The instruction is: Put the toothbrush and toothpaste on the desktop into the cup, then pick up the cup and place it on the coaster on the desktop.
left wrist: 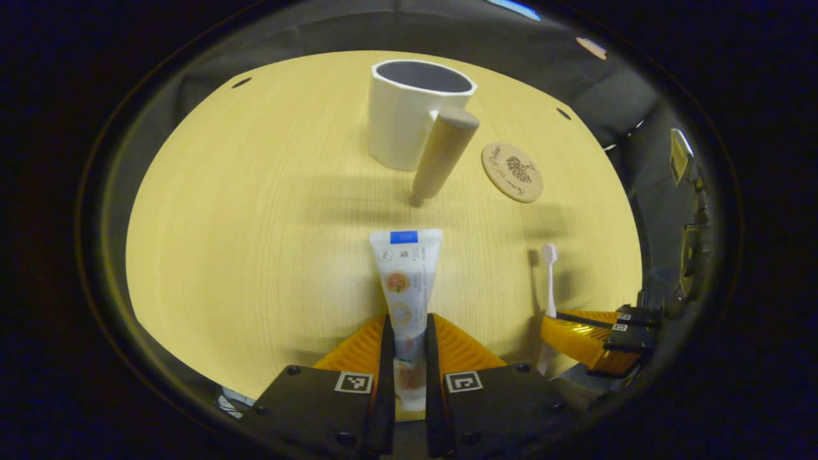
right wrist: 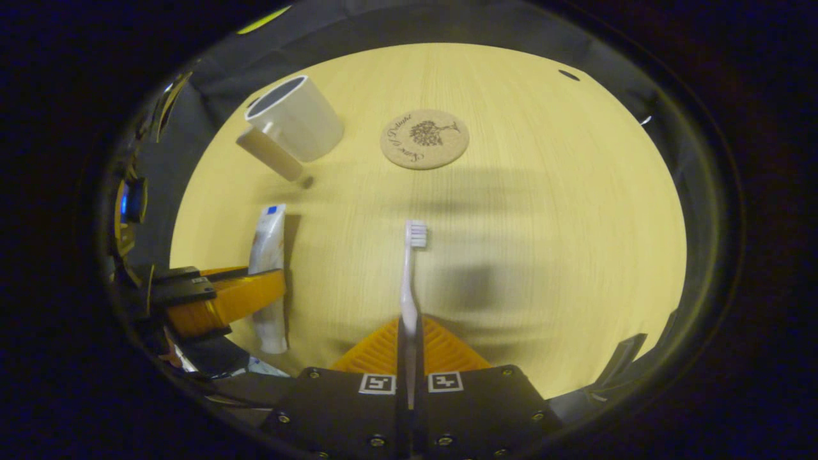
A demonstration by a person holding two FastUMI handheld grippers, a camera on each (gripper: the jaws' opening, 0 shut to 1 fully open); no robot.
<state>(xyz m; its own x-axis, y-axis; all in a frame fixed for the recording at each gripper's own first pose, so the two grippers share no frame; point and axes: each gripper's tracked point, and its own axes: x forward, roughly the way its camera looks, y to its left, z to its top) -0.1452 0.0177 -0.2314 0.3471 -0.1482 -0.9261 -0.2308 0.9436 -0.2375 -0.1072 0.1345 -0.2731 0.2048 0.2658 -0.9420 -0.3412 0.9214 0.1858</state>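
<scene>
left gripper view: fingers [left wrist: 385, 358] clamp toothpaste [left wrist: 407, 281] btwn | right gripper view: fingers [right wrist: 401, 345] pinch toothbrush [right wrist: 409, 281] handle

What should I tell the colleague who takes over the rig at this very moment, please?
Left gripper: shut on the toothpaste, near its cap end, tube pointing toward the cup.
Right gripper: shut on the toothbrush by its handle, bristles pointing forward.
Cup: upright on the desktop, nothing visible inside it, handle toward the grippers.
Coaster: bare, on the desktop beside the cup.
Done: both items gripped; whether they are lifted off the desktop is hard to tell.
Left: drop toothpaste and toothbrush into the cup, then set the cup on the coaster.
</scene>
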